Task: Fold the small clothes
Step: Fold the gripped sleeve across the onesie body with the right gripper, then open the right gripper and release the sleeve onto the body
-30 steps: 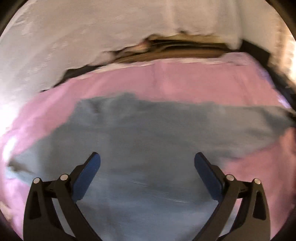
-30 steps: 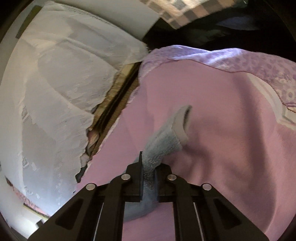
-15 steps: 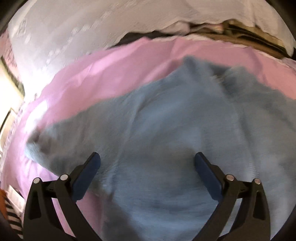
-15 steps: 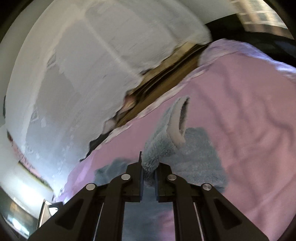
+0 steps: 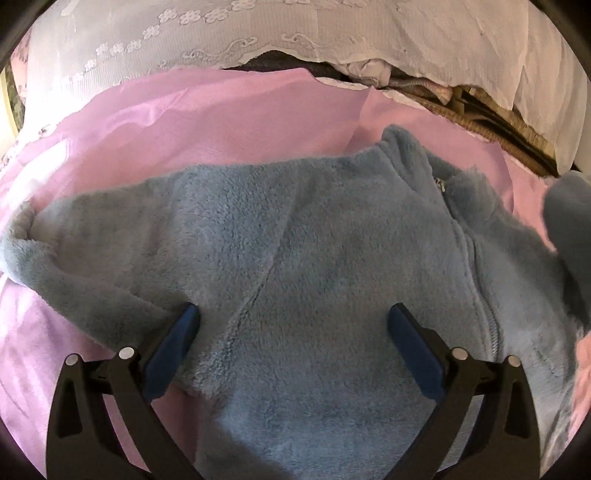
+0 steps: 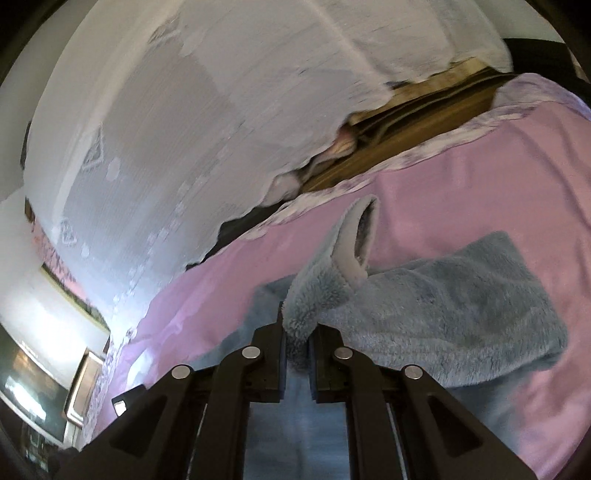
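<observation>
A small blue fleece jacket (image 5: 314, 240) with a front zipper (image 5: 476, 280) lies spread on a pink sheet (image 5: 221, 110). My left gripper (image 5: 291, 332) is open just above the jacket's body, with its left finger (image 5: 173, 339) close to the underarm of the left sleeve (image 5: 74, 236). My right gripper (image 6: 297, 332) is shut on the jacket's other sleeve (image 6: 325, 280), holding it lifted with the cuff (image 6: 356, 240) pointing up. The rest of the jacket (image 6: 461, 310) lies on the sheet beyond the right gripper.
A white lace cloth (image 5: 295, 33) hangs behind the pink sheet, with brown wood (image 5: 498, 114) under its edge. In the right wrist view the lace cloth (image 6: 221, 110) and wood (image 6: 424, 114) show at the far side, and a framed picture (image 6: 85, 387) at lower left.
My left gripper has come down closer to the jacket and swung toward its left sleeve. My right gripper has carried the held sleeve over toward the jacket's body.
</observation>
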`<state>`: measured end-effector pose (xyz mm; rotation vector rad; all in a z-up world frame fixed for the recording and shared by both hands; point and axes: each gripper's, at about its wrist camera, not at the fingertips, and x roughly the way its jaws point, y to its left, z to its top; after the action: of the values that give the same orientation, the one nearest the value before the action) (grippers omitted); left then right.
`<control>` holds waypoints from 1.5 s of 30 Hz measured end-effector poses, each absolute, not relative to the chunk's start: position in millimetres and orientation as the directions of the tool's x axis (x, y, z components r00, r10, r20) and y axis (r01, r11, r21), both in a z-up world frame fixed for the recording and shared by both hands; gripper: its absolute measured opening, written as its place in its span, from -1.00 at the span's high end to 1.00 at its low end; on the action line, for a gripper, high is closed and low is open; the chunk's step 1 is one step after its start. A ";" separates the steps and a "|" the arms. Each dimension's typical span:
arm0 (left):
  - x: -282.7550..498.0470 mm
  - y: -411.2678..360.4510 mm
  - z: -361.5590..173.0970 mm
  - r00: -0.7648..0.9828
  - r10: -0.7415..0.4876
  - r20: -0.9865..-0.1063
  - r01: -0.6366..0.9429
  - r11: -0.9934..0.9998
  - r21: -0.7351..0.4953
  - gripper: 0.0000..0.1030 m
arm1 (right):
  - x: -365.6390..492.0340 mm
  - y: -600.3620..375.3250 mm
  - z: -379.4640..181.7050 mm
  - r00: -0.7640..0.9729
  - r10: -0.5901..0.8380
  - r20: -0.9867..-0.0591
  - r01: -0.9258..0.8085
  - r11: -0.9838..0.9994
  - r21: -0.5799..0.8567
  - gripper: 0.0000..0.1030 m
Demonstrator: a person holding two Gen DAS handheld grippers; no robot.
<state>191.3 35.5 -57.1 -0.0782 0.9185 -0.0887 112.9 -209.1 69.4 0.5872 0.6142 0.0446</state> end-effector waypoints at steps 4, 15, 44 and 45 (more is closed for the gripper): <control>194.3 47.8 -51.8 0.613 -0.142 -0.777 0.019 0.986 -0.165 -0.92 | 130.8 -168.9 55.5 0.799 0.254 -0.546 0.090 0.847 0.524 0.81; 202.1 94.0 -38.1 0.657 -0.065 -0.751 -0.155 0.964 -0.218 -0.91 | 163.7 -106.7 8.9 0.681 0.303 -0.667 0.039 0.894 0.446 0.42; 206.8 59.3 -51.6 0.590 0.051 -0.806 -0.056 0.998 0.022 -0.92 | 137.4 -138.5 21.1 0.674 0.072 -0.735 0.094 0.979 0.183 0.11; 207.1 63.4 -50.6 0.592 0.038 -0.805 -0.063 0.998 0.000 -0.91 | 132.4 -148.1 26.0 0.688 0.049 -0.724 0.115 0.978 0.175 0.05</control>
<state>207.1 63.4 -50.6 -0.0296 0.9357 0.0588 132.4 -148.1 26.0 0.2140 0.8124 -0.0376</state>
